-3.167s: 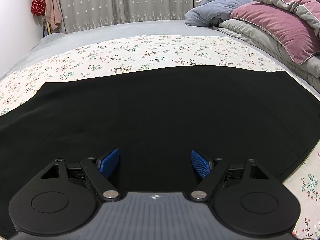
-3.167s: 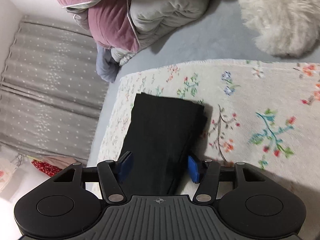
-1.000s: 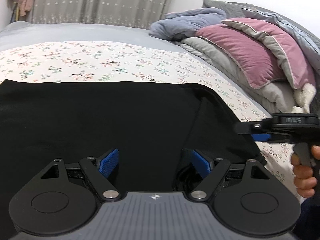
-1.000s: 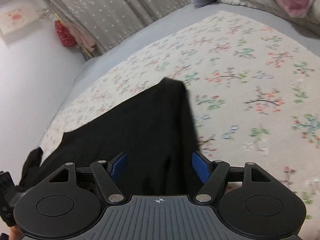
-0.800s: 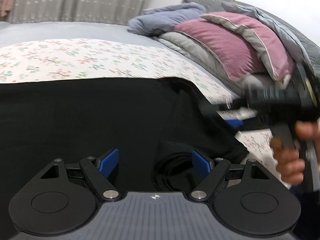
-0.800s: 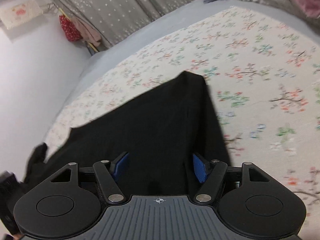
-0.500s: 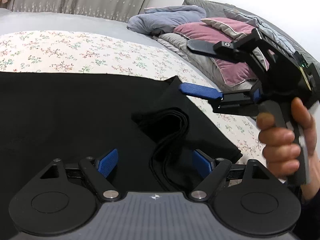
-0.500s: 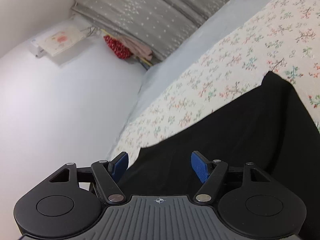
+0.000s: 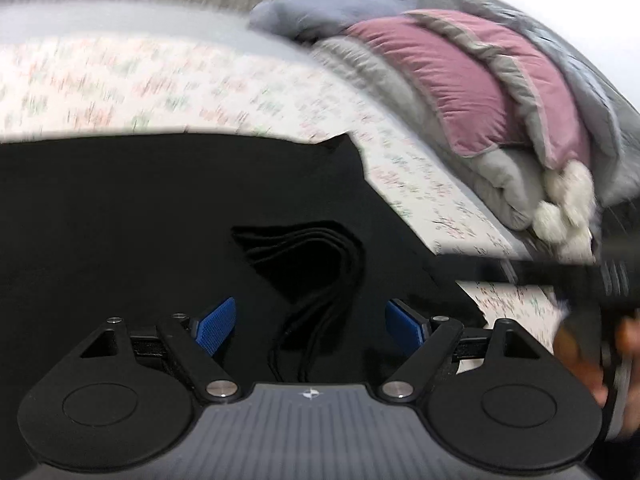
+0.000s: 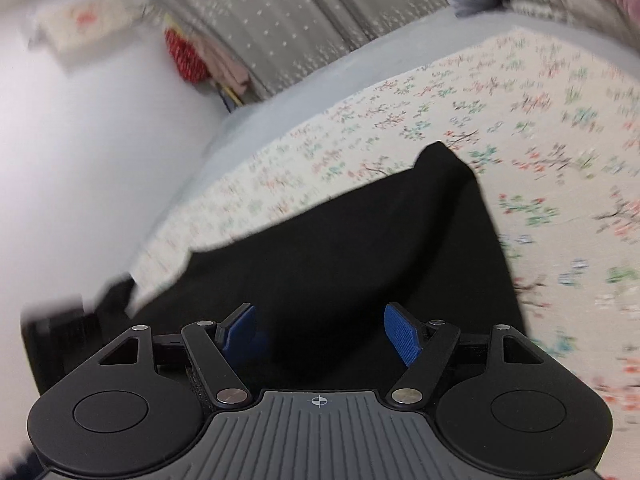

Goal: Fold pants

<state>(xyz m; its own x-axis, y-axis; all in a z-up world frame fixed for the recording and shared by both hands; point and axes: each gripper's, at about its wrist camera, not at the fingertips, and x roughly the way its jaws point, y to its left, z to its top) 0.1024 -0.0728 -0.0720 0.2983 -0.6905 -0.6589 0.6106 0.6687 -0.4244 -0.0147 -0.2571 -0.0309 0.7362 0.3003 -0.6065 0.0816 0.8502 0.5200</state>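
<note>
Black pants (image 9: 140,208) lie flat on a floral bed cover (image 9: 160,88). Their waistband (image 9: 316,256) with dark drawstrings lies folded over on the cloth. My left gripper (image 9: 310,322) is open and empty just above the drawstrings. My right gripper (image 10: 320,330) is open and empty over the pants (image 10: 340,248), near their right edge. The right gripper also shows blurred at the right of the left wrist view (image 9: 592,276), held in a hand.
Pink and grey pillows and quilts (image 9: 480,72) are piled at the right of the bed. Grey curtains (image 10: 300,20) and a white wall (image 10: 80,140) stand beyond the bed. Red and pink clothes (image 10: 200,60) hang by the curtain.
Both grippers are moving and the views are blurred. The right gripper has dropped lower and to the right in the left wrist view. The waistband now lies closer to the left fingers.
</note>
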